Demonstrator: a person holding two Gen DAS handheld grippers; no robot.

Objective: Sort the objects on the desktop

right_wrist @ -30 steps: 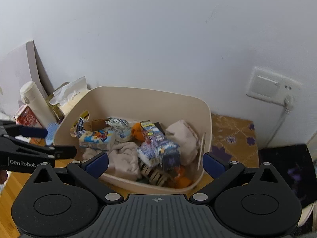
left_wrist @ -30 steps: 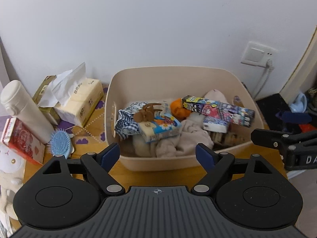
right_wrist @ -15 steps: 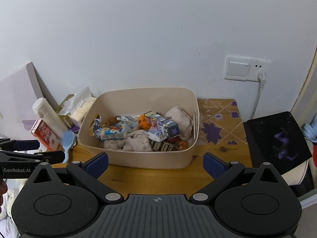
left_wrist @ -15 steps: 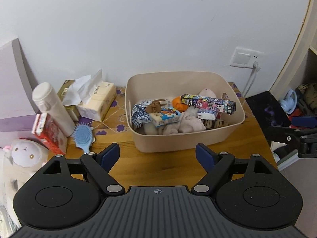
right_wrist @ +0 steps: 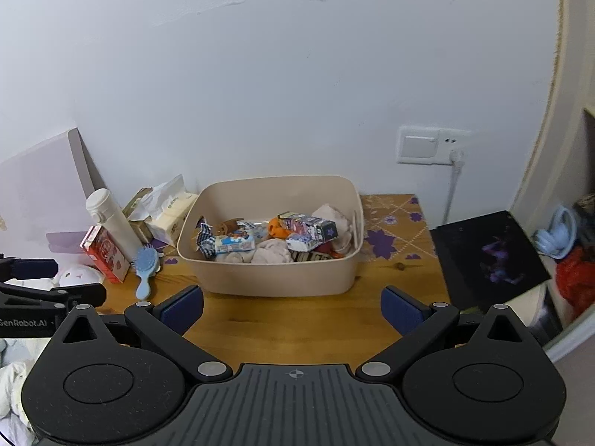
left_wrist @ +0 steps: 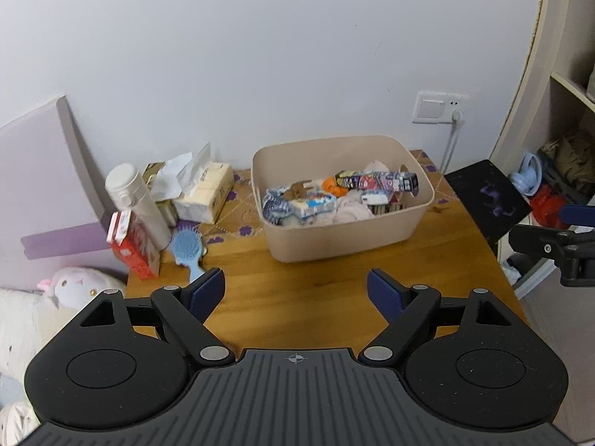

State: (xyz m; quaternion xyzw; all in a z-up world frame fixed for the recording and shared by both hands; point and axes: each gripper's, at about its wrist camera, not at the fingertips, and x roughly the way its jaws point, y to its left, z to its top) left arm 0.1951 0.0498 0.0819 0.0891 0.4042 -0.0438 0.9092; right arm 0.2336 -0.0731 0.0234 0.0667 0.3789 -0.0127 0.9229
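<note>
Bin point(left_wrist: 346, 245), beige plastic, sits on the wooden tabletop point(left_wrist: 319, 297) toward the back, near the wall, with clear wood in front of it. Walls look rigid and smooth; judged light for its size but bulky. Best hold is probably the rim on two opposite sides, one pair of tongs each; a single pinch on one wall would likely tip it.

Contents, piled loosely:
- long printed carton point(left_wrist: 377, 180), lying across the top, tilted; stiff, light, easy to pinch across its narrow faces
- small blue-and-white packet point(left_wrist: 312, 202), soft-sided, probably crushable
- beige cloth point(left_wrist: 349, 212), limp; pinch a fold, expect it to drag neighbours
- checked blue cloth point(left_wrist: 275, 204) against the left wall
- orange item point(left_wrist: 329, 184), partly buried; kind not clear
- brown clip-like item point(left_wrist: 297, 187), small; uncertain

Outside the bin, left side of the tabletop: blue hairbrush point(left_wrist: 187, 249), flat, handle pointing forward, handle is the obvious hold; red box point(left_wrist: 132, 241), upright, stiff; white bottle point(left_wrist: 135, 204), upright just behind the red box, smooth and round, judged slippery and easy to topple; tissue pack point(left_wrist: 202, 193), soft, one sheet sticking up.

Left tongs point(left_wrist: 295, 290): spread wide, nothing between them, above bare wood short of the bin. Right tongs point(right_wrist: 292, 304): likewise spread, holding nothing.
</note>
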